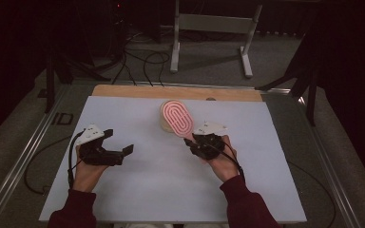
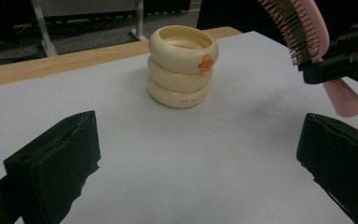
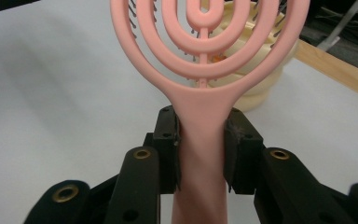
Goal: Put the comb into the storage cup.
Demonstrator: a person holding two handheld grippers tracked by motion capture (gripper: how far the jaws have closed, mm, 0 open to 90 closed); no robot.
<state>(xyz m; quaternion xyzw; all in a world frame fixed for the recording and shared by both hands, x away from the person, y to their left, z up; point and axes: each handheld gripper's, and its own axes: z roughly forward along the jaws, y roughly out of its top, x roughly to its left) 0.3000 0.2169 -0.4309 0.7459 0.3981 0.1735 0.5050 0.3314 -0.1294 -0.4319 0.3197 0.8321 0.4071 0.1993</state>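
Observation:
A pink hairbrush (image 1: 177, 117) with a vented oval head is held by its handle (image 3: 200, 154) in my right gripper (image 1: 196, 139), whose jaws are shut on it. The brush head hovers over a cream ringed cup (image 2: 182, 65) that stands upright on the white board; in the high view only the cup's left side (image 1: 163, 122) shows under the brush. The bristles (image 2: 289, 28) face down. My left gripper (image 1: 119, 145) rests at the left of the board, open and with nothing between its pads, facing the cup from a distance.
The white board (image 1: 138, 190) lies on a wooden table (image 1: 123, 91) with metal rails at both sides. A white metal stand (image 1: 209, 28) and cables are on the floor beyond the table.

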